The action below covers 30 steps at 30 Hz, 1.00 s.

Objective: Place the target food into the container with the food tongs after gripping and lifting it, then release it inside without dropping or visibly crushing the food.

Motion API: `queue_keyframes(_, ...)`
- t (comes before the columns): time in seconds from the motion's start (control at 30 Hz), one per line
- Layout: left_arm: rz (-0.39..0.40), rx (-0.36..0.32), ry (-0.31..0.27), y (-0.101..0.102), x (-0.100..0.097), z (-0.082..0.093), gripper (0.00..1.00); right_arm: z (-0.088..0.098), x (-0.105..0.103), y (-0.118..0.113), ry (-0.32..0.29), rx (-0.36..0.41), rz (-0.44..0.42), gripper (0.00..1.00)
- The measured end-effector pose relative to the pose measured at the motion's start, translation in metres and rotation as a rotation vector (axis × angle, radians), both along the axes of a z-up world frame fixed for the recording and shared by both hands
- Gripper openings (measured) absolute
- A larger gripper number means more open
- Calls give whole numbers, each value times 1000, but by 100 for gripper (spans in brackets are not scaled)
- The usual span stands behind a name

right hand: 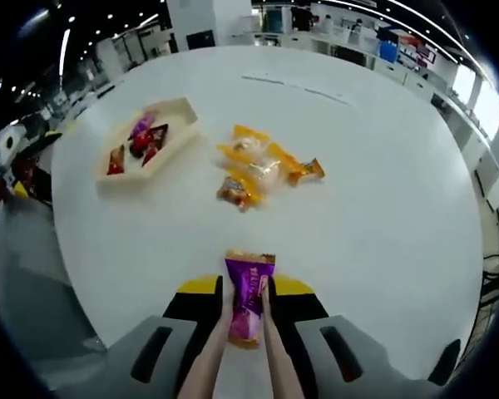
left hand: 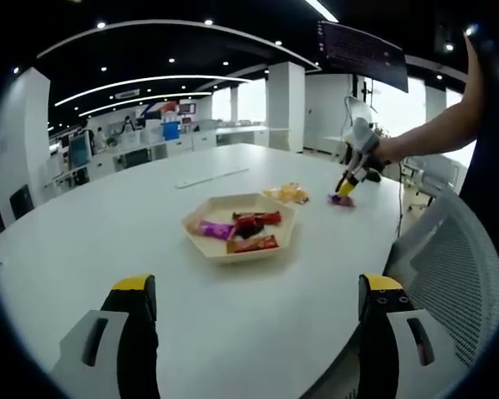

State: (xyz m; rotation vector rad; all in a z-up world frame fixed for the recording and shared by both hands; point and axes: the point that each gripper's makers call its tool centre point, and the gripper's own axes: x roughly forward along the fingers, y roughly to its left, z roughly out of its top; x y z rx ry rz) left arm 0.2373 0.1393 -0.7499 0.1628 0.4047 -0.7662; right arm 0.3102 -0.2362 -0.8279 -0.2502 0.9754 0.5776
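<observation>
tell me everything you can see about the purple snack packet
The purple snack packet is a glossy foil-like wrapper with a crimped orange-brown top edge, looking sealed and uncrushed. It lies lengthwise between the two pale arms of the tongs, pinched on both sides, over the white table. In the left gripper view it shows purple under the right gripper, by the table surface.

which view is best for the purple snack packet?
Right gripper view: the purple snack packet sits large and centered, pinched between the tongs held in the right claw. The left gripper view shows it far off as a small purple speck on the white table, under the right claw.
</observation>
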Motion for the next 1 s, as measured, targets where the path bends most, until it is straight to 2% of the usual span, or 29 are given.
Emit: queue_keyframes(1.0,0,-14,-2,1,1,1,99,71,48,-3,-69,-78,108,21)
